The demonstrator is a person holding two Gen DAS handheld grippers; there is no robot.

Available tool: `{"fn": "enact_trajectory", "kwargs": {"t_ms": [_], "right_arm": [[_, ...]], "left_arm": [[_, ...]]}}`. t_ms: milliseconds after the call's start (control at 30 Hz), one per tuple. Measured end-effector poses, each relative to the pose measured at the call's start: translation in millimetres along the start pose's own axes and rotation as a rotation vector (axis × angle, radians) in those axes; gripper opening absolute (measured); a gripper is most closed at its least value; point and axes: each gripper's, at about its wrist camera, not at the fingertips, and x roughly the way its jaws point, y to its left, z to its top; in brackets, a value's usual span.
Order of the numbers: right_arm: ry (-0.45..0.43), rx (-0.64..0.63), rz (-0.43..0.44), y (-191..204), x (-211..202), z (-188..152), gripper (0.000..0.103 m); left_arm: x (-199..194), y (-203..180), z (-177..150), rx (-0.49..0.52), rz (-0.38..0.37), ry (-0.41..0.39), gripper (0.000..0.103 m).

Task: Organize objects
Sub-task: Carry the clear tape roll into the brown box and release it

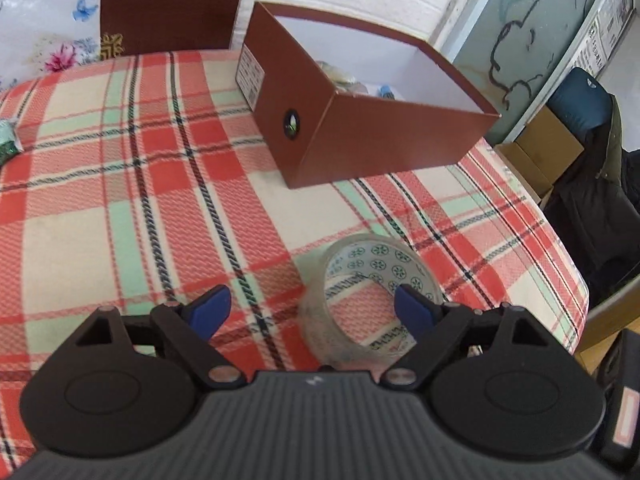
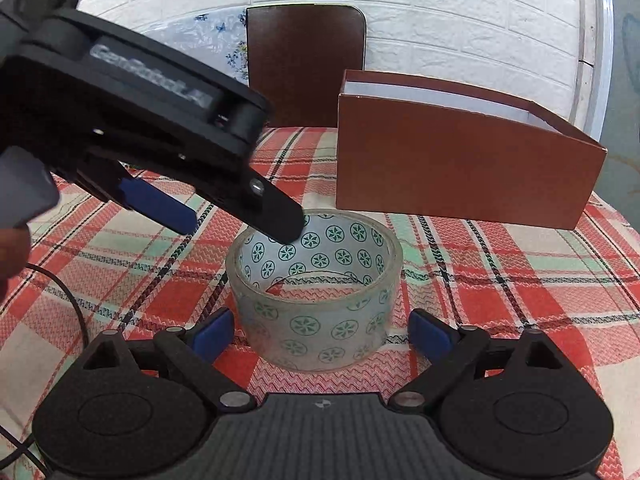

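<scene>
A roll of clear tape [image 1: 380,264] printed with green flowers lies flat on the plaid tablecloth [image 1: 140,208], its hole facing up. My left gripper [image 1: 314,310] is open and straddles the roll's wall, with one fingertip over the hole and the other outside it. In the right wrist view the left gripper [image 2: 236,226] reaches in from the upper left over the tape roll [image 2: 320,328]. My right gripper [image 2: 322,334] is open with the roll between its blue pads [image 2: 212,332], a small gap on each side. A brown open box [image 1: 360,136] [image 2: 460,168] stands behind the roll.
The box holds several small items [image 1: 344,76]. Its brown lid [image 2: 304,68] leans upright against the white wall. A green packet [image 1: 6,140] lies at the table's left edge. Past the right edge are a cardboard box [image 1: 536,156] and a dark jacket [image 1: 600,200]. A black cable [image 2: 76,312] trails left.
</scene>
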Motion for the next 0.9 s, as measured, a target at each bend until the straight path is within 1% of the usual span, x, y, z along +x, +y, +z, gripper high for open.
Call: {"fn": "enact_trajectory", "kwargs": {"t_ms": [33, 67, 100, 133, 167, 200, 267, 333, 367, 433, 500, 567, 600, 667, 733, 833, 900], "right_arm": [[0.001, 0.002, 0.001, -0.1, 0.2, -0.2, 0.093], [0.002, 0.003, 0.000, 0.2, 0.2, -0.4, 0.093], [0.004, 0.000, -0.002, 0.8, 1.1, -0.1, 0.094], [0.007, -0.005, -0.004, 1.8, 2.3, 0.4, 0.093], [0.012, -0.013, -0.006, 2.7, 4.5, 1.1, 0.091], [0.016, -0.024, -0.005, 4.3, 6.6, 1.7, 0.086], [0.003, -0.054, -0.009, 8.9, 6.5, 1.4, 0.085], [-0.038, -0.067, -0.015, 10.8, -0.1, 0.2, 0.085], [-0.081, -0.077, -0.024, 11.6, -6.1, 1.1, 0.085], [-0.201, -0.115, -0.067, 13.5, -20.3, 8.2, 0.085], [-0.303, -0.120, -0.101, 8.3, -27.8, 23.7, 0.085], [-0.375, -0.110, -0.124, -3.3, -26.5, 43.7, 0.085], [-0.399, -0.111, -0.139, -10.3, -23.0, 54.0, 0.085], [-0.433, -0.106, -0.169, -27.6, -14.2, 72.6, 0.085], [-0.446, -0.099, -0.208, -49.6, -3.7, 88.4, 0.085], [-0.425, -0.071, -0.237, -90.1, 17.3, 107.3, 0.085], [-0.404, -0.056, -0.260, -115.4, 34.7, 117.7, 0.085]], "left_arm": [[4.8, -1.2, 1.6, 0.001, 0.001, 0.009, 0.089], [9.7, -2.2, 3.6, 0.005, 0.003, 0.017, 0.085], [13.5, -3.6, 3.8, 0.011, 0.008, 0.027, 0.076], [19.8, -4.7, 6.1, 0.018, 0.014, 0.047, 0.070], [26.9, -5.4, 5.3, 0.022, 0.022, 0.074, 0.049], [36.2, -5.3, 4.4, 0.022, 0.029, 0.110, 0.033], [38.8, -6.2, 2.1, 0.026, 0.044, 0.095, 0.027], [31.6, -10.1, 5.3, 0.030, 0.053, 0.084, 0.026], [22.8, -11.5, 9.1, 0.025, 0.045, 0.054, 0.026], [0.8, -20.2, 21.6, 0.053, 0.030, -0.037, 0.026], [-16.3, -32.4, 40.7, 0.092, 0.029, -0.128, 0.026], [-23.1, -45.3, 64.4, 0.132, 0.041, -0.197, 0.026], [-21.9, -51.6, 77.7, 0.151, 0.045, -0.218, 0.026], [-12.4, -63.0, 106.7, 0.167, 0.040, -0.229, 0.027], [4.0, -74.9, 134.2, 0.184, 0.020, -0.231, 0.027], [41.2, -98.4, 167.9, 0.208, 0.010, -0.205, 0.027], [67.7, -111.7, 186.6, 0.219, 0.015, -0.187, 0.029]]}}
